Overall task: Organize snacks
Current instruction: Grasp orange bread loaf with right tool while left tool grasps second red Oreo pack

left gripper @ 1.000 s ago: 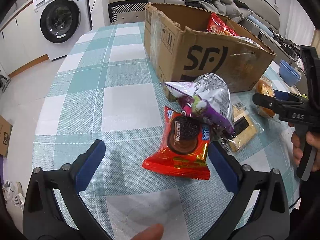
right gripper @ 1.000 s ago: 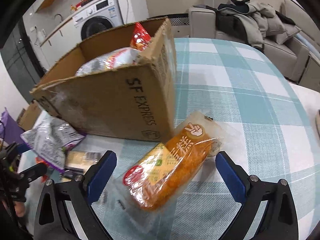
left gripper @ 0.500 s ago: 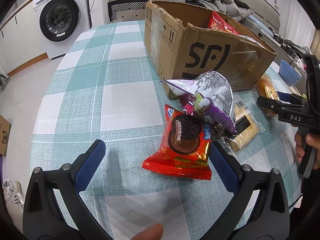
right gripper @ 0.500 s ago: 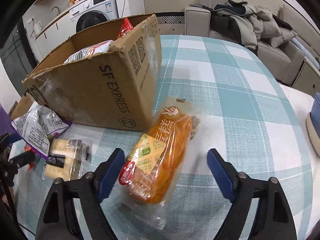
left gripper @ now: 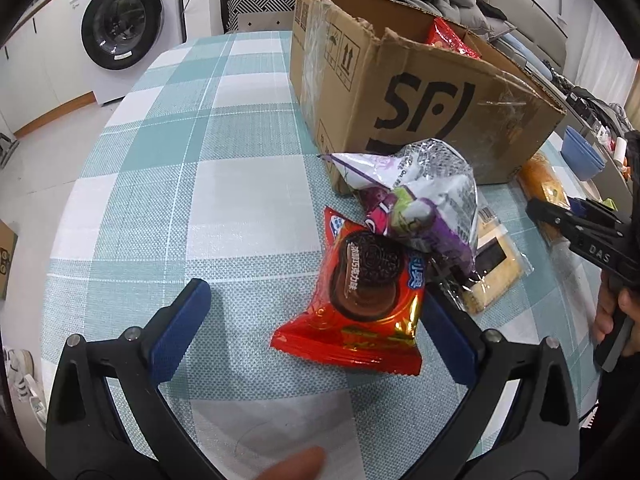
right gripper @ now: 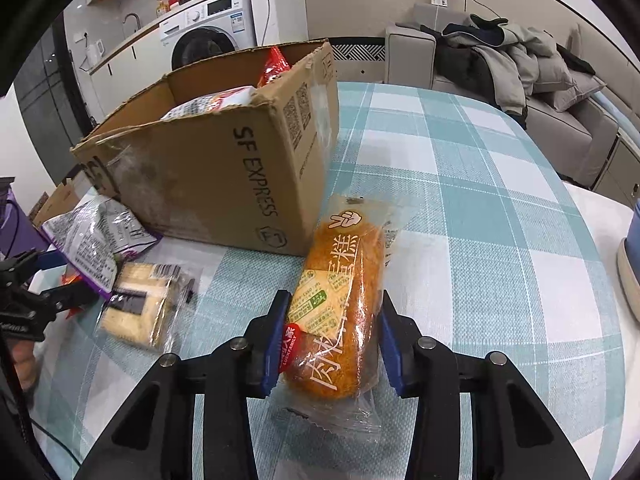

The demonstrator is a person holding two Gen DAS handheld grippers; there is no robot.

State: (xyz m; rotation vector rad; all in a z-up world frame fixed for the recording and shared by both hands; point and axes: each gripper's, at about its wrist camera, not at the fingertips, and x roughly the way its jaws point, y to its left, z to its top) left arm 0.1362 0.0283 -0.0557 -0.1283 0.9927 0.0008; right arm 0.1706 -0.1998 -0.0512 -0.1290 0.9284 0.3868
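Note:
In the right wrist view my right gripper [right gripper: 332,308] has its jaws closing, the blue pads pressing both sides of the orange cake pack [right gripper: 340,276], which lies on the checked tablecloth beside the open cardboard box [right gripper: 224,176]. My left gripper [left gripper: 314,300] stands open over a red chocolate-cookie pack [left gripper: 360,300], which lies near its right finger. A silver-and-purple bag [left gripper: 424,200] overlaps that pack, and a clear cracker pack [left gripper: 492,268] lies to the right. The box [left gripper: 400,92] holds some snack bags.
The table edge curves off at the left, above the floor and a washing machine [left gripper: 120,28]. A sofa piled with clothes [right gripper: 520,60] stands behind the table. Blue bowls [left gripper: 580,152] sit at the far right. A patterned chair back [left gripper: 256,8] is beyond the table.
The right gripper's jaws have come together from wide open onto the orange cake pack, which now points straighter away from the camera. The left gripper has stayed put.

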